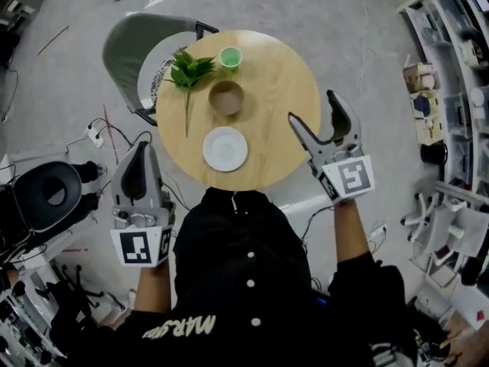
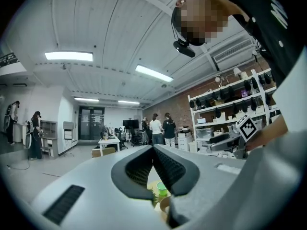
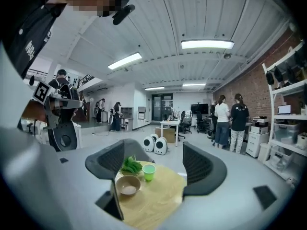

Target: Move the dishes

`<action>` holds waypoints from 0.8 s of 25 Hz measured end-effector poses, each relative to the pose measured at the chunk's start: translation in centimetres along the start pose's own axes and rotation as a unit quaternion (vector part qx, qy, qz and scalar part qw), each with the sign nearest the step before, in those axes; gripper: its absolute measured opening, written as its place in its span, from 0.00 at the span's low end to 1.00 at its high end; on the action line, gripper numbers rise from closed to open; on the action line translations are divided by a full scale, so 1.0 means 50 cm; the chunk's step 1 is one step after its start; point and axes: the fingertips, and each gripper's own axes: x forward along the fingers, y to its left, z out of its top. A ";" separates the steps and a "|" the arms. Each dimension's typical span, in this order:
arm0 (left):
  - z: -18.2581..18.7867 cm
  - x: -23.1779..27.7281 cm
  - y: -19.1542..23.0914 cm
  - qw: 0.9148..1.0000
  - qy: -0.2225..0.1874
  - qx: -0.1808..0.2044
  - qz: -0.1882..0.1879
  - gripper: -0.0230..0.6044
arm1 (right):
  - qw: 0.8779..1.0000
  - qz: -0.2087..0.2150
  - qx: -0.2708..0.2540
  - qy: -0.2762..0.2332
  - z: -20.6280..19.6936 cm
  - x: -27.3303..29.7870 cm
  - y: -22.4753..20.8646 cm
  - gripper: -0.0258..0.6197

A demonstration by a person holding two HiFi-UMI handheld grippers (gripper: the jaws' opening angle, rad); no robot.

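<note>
On the round wooden table [image 1: 283, 90] a green cup [image 1: 230, 56] stands farthest from me. A brown bowl [image 1: 227, 97] comes after it, and a white plate [image 1: 225, 149] lies nearest me. A leafy green sprig [image 1: 189, 71] lies to their left. My left gripper [image 1: 143, 147] is shut and empty, off the table's near-left edge. My right gripper [image 1: 315, 109] hangs open over the table's right side, holding nothing. The right gripper view frames the bowl [image 3: 127, 186], the cup [image 3: 149, 171] and the sprig [image 3: 130, 166] between the open jaws. The cup [image 2: 162, 189] also peeks below the left gripper's shut jaws.
A grey chair [image 1: 134, 48] stands behind the table on the left. Shelves [image 1: 451, 67] with small items line the right side. Cables and a black round seat [image 1: 46, 193] crowd the floor at left. Several people [image 3: 230, 121] stand far off in the room.
</note>
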 end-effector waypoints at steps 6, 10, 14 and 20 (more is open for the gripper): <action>-0.040 0.026 0.024 1.000 0.009 -0.018 -0.008 0.04 | 0.998 0.027 -0.010 0.059 -0.063 0.140 0.017 0.61; -0.080 0.032 0.053 0.999 0.031 -0.026 -0.002 0.04 | 0.995 0.063 -0.012 0.073 -0.089 0.235 0.046 0.61; -0.111 0.040 0.073 0.999 0.036 -0.036 0.000 0.04 | 0.992 0.068 -0.021 0.101 -0.147 0.318 0.049 0.61; -0.143 0.048 0.098 0.998 0.053 -0.018 0.008 0.04 | 0.987 0.081 -0.031 0.139 -0.219 0.415 0.051 0.61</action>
